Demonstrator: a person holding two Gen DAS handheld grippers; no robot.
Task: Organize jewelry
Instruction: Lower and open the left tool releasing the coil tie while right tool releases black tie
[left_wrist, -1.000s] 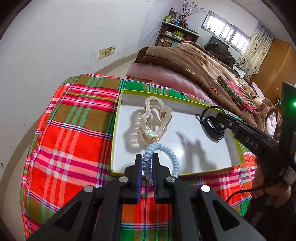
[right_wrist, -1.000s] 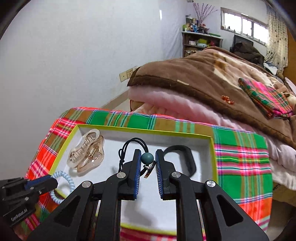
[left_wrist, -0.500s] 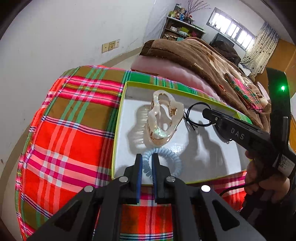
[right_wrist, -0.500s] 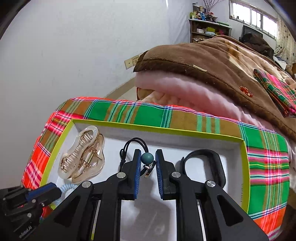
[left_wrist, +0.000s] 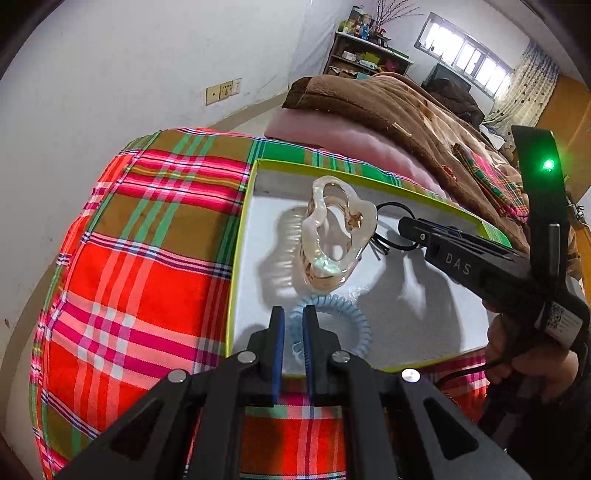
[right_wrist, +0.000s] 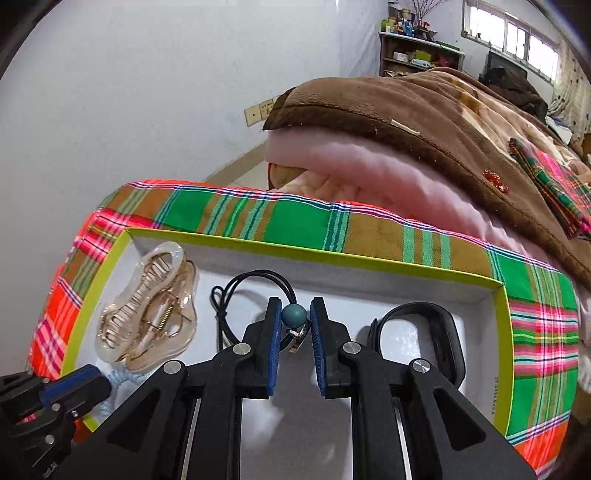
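Biggest thing I see: brown blanket (right_wrist: 443, 122) over pink bedding (right_wrist: 369, 170), filling the background behind my work area. In front of it, plaid cloth (left_wrist: 147, 266), red, green and tan, covering the surface I'm working on.

On the cloth sits the white tray (right_wrist: 500, 332) with a lime-green rim, shallow, open top. All the jewelry is inside it.

My right gripper (right_wrist: 295, 325) is over the tray middle, angled down. Tongs narrow, clamped on a teal bead (right_wrist: 294, 315) with a small metal piece hanging under it; a black cord (right_wrist: 236, 291) loops away from the bead toward the tray's far wall. In the left wrist view the same tool comes in from the right, a hand (left_wrist: 532, 362) gripping its handle.

My left gripper (left_wrist: 293, 328) is at the tray's near left edge, tongs pinched tight on a pale blue coil hair tie (left_wrist: 332, 314); the coil lies on the tray floor, just beside the clip.

Clear amber claw clip (right_wrist: 147, 314) lies in the tray's left end, spring visible. Black band (right_wrist: 424, 332) lies at the tray's right end, curved into a loop, apart from the bead.

Farther off: a wall socket (left_wrist: 223, 91), a shelf unit (right_wrist: 417, 51).
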